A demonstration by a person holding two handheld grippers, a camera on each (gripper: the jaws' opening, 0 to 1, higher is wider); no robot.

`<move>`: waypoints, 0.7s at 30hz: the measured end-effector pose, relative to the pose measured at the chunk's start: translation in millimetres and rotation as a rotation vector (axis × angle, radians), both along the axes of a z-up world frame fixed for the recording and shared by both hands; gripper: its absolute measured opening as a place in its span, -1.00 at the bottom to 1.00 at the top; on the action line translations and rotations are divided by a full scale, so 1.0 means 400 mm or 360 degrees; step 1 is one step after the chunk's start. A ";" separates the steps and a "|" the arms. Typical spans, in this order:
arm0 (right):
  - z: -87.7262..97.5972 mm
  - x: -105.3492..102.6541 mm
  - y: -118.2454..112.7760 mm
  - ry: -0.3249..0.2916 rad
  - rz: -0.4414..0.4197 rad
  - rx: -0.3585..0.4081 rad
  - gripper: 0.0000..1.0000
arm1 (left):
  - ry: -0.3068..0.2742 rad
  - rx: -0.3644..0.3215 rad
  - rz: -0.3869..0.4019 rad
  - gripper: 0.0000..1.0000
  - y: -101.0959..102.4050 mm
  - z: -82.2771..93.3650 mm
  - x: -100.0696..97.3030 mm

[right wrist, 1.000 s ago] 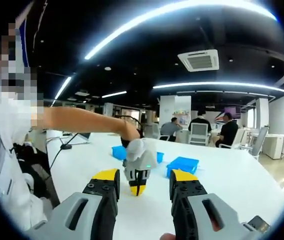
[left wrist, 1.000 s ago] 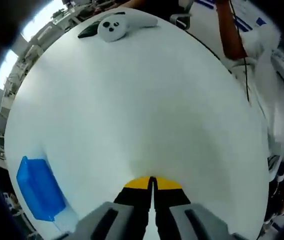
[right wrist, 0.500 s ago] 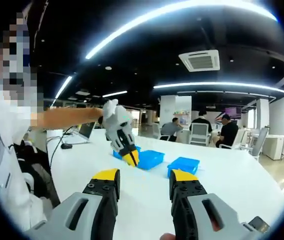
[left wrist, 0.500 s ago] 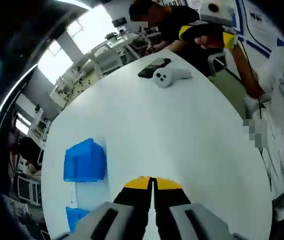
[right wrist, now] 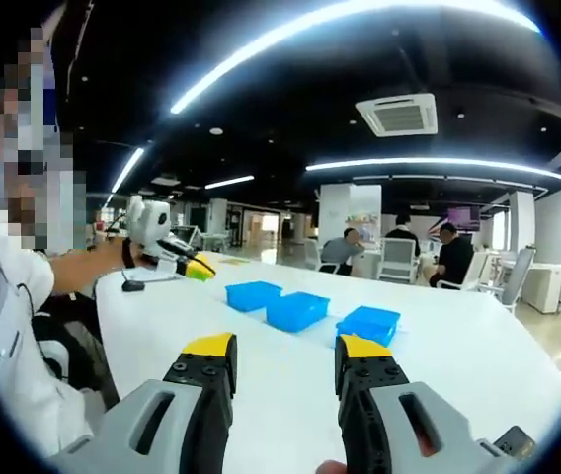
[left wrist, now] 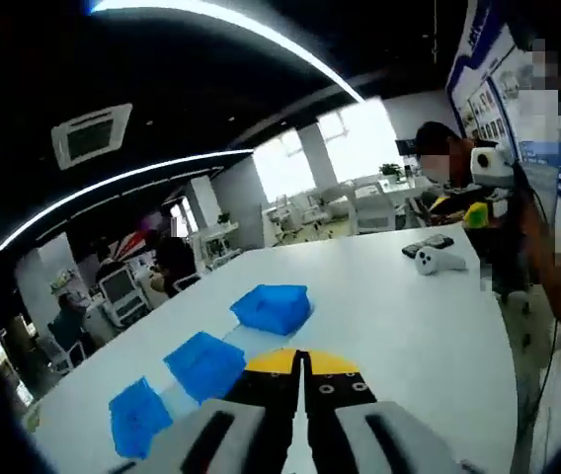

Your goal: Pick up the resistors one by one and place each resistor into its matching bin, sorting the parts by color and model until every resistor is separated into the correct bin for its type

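Left gripper view, left to right: three blue bins sit in a row on the white desk, running diagonally. Nearest bin is low left, middle bin next, far bin beyond it. They lie near one another with gaps between. Left claw rises from the bottom centre, yellow tips pressed together, nothing visible between them. Further right on the desk: a white controller beside a dark flat phone-like item. At the far right edge the right claw comes in, held up off the desk near a person.

Right gripper view, left to right: the person's white sleeve fills the left edge, arm stretched out holding the left claw above the desk's far left side, yellow tips together. A dark cable lies on the desk below it. Same three bins mid-frame: left bin, centre bin, right bin, all on the desk. Right claw at the bottom, jaws spread wide, nothing between them, hovering short of the bins. Seated people in the background past the desk's far edge.

Resistors: too small to make out; can't tell whether any sit in the bins.
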State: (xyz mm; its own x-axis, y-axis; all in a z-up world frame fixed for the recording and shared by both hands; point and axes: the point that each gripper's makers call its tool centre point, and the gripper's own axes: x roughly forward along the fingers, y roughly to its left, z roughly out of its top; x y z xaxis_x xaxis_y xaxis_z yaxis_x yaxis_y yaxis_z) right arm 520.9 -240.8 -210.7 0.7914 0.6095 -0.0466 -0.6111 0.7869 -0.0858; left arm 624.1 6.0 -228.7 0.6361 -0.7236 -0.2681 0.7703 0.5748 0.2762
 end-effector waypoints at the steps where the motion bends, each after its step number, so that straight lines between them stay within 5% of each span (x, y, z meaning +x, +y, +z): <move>1: -0.001 0.001 0.001 0.0002 0.0001 -0.0002 -0.17 | 0.0003 -0.0045 0.0043 -0.91 0.012 -0.008 -0.011; 2: -0.002 0.001 0.002 0.0004 0.0001 -0.0002 -0.17 | 0.0000 -0.0063 0.0060 -0.91 0.018 -0.009 -0.014; 4: -0.002 0.002 0.002 0.0005 0.0002 -0.0001 -0.17 | 0.0052 -0.0276 0.0145 -0.91 0.043 -0.014 -0.044; 8: -0.006 0.006 0.000 0.0015 -0.0001 -0.0003 -0.17 | 0.0090 -0.0405 0.0237 -0.91 0.084 -0.034 -0.074; 10: -0.006 0.007 0.000 0.0017 -0.0002 0.0002 -0.17 | 0.0119 -0.0557 0.0288 -0.91 0.100 -0.023 -0.082; 21: -0.005 0.002 0.005 0.0012 0.0001 -0.0005 -0.17 | 0.0114 -0.0566 0.0289 -0.91 0.109 0.000 -0.084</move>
State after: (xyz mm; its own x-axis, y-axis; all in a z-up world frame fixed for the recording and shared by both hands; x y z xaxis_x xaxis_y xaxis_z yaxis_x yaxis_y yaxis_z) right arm 521.7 -238.6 -212.8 0.7905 0.6100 -0.0543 -0.6124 0.7861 -0.0839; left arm 590.5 49.4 -228.5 0.7510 -0.6567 -0.0696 0.6574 0.7534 -0.0152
